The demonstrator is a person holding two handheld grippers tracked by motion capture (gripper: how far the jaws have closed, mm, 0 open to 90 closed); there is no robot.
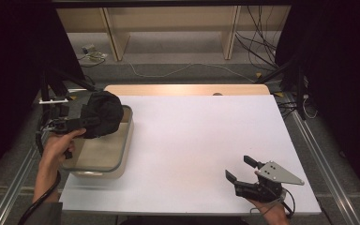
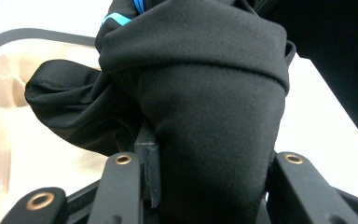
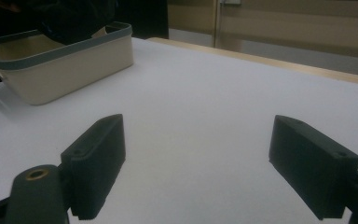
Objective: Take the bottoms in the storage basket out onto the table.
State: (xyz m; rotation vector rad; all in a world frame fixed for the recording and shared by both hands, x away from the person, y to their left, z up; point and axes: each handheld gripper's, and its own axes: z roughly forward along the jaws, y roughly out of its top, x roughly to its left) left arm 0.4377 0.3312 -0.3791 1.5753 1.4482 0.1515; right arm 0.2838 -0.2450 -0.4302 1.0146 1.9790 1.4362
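A white surface (image 1: pixel 201 140) lies over a wooden tabletop (image 1: pixel 187 89). Beyond it, grey floor (image 1: pixel 178 70) carries loose cables (image 1: pixel 258 51) before pale wooden shelving legs (image 1: pixel 115 40). Black drapes (image 1: pixel 14 51) darken both sides.

Bunched black cloth (image 1: pixel 104 112) above cream bin (image 1: pixel 122 157)

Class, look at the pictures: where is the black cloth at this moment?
In the high view the black cloth is at the table's left, bunched in the left claw over the far end of the beige bin.
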